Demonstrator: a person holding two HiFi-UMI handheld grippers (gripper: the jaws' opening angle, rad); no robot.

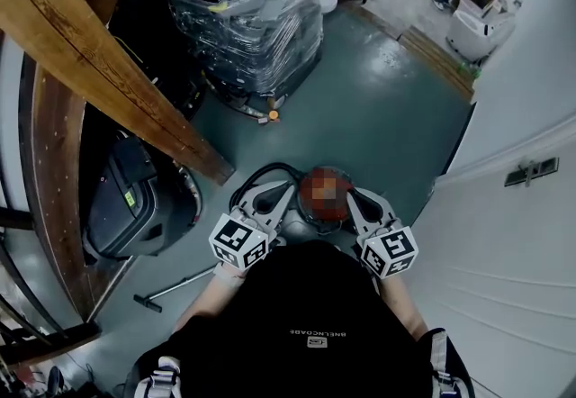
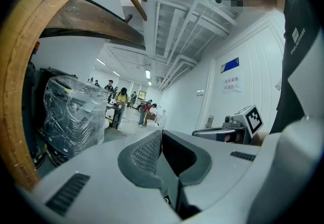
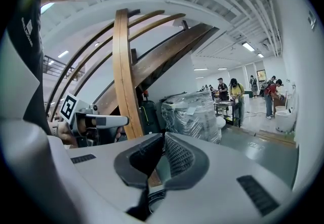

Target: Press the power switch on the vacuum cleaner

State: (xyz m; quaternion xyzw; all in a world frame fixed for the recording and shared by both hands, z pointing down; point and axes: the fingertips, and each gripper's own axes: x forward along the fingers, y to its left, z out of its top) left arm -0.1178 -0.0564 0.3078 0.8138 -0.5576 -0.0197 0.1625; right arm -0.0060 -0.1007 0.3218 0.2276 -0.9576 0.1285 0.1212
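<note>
**Q:** Head view: status and risk?

**A:** The left tongs [image 1: 263, 201] and right tongs [image 1: 358, 203] flank a round red body that I judge to be the vacuum cleaner [image 1: 324, 207], at 12 o'clock from my torso. I cannot locate the switch. A blind press could land on the hose [image 1: 266, 173] at its 10 o'clock.

**Q:** Left gripper view?

**A:** The tips are together with nothing between them. They aim down the hall, not at the cleaner.

**Q:** Right gripper view?

**A:** These are likewise closed and empty, facing the wooden beam [image 3: 121, 76]. Neither camera would guide my descent.
</note>
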